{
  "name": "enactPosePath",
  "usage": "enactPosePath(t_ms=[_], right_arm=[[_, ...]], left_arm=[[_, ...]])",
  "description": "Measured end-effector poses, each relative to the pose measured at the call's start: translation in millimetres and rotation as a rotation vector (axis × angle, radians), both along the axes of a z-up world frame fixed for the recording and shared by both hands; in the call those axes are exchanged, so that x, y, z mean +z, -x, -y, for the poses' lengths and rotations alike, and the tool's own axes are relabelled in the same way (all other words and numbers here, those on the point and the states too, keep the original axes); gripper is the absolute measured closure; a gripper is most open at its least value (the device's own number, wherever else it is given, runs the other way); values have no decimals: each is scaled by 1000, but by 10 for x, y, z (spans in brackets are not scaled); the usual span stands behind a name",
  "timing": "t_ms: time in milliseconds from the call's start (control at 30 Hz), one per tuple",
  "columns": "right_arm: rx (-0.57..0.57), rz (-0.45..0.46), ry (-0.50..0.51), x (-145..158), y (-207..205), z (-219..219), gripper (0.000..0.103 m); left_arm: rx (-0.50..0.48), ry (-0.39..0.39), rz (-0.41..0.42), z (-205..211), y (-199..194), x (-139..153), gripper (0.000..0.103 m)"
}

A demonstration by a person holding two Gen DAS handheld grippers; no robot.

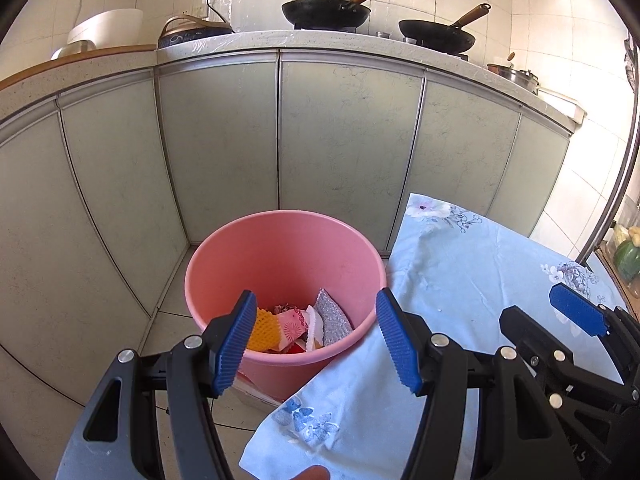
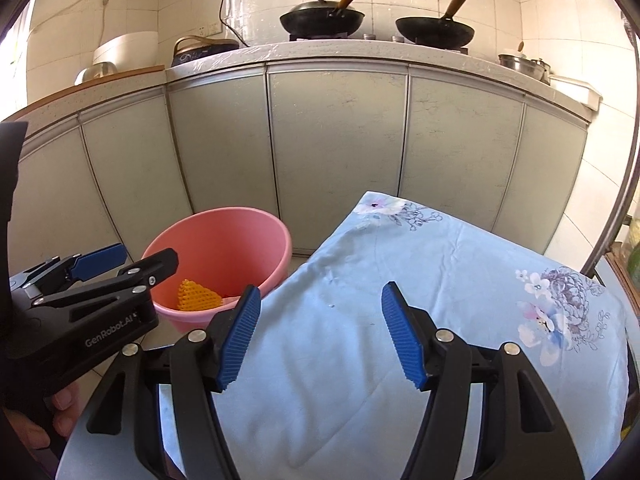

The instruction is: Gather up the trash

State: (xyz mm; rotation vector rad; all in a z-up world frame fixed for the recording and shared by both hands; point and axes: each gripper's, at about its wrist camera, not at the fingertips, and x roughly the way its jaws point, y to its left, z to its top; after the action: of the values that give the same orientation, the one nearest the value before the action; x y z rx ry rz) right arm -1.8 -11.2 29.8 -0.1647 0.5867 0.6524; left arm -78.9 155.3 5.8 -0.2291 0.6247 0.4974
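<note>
A pink bucket (image 1: pixel 280 256) stands on the floor beside the table, below my left gripper (image 1: pixel 318 344), which is open and empty above its near rim. Inside lie trash pieces: an orange foam net (image 1: pixel 262 330), a silver wrapper (image 1: pixel 334 318) and pink and white wrappers (image 1: pixel 298 326). In the right wrist view the bucket (image 2: pixel 224 248) sits at left with the orange net (image 2: pixel 198 296) showing. My right gripper (image 2: pixel 320 334) is open and empty over the light blue floral tablecloth (image 2: pixel 400 300). The left gripper (image 2: pixel 108 264) shows at that view's left edge, and the right gripper (image 1: pixel 576 312) at the left view's right edge.
Grey cabinet doors (image 1: pixel 344 152) run behind the bucket under a counter with two black woks (image 1: pixel 326 10) (image 1: pixel 438 34), a rice cooker (image 1: pixel 108 26) and steel pots (image 1: pixel 516 74). The tablecloth (image 1: pixel 460 280) hangs over the table edge next to the bucket. A tiled floor (image 1: pixel 168 320) lies at left.
</note>
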Motion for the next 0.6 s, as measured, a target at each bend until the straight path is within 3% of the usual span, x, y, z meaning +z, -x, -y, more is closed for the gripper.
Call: enactPosePath(t_ms=[600], right_arm=[[-15,18,-9,69,49,60,40]], left_arm=[[-17,8,9,23,20,22,42]])
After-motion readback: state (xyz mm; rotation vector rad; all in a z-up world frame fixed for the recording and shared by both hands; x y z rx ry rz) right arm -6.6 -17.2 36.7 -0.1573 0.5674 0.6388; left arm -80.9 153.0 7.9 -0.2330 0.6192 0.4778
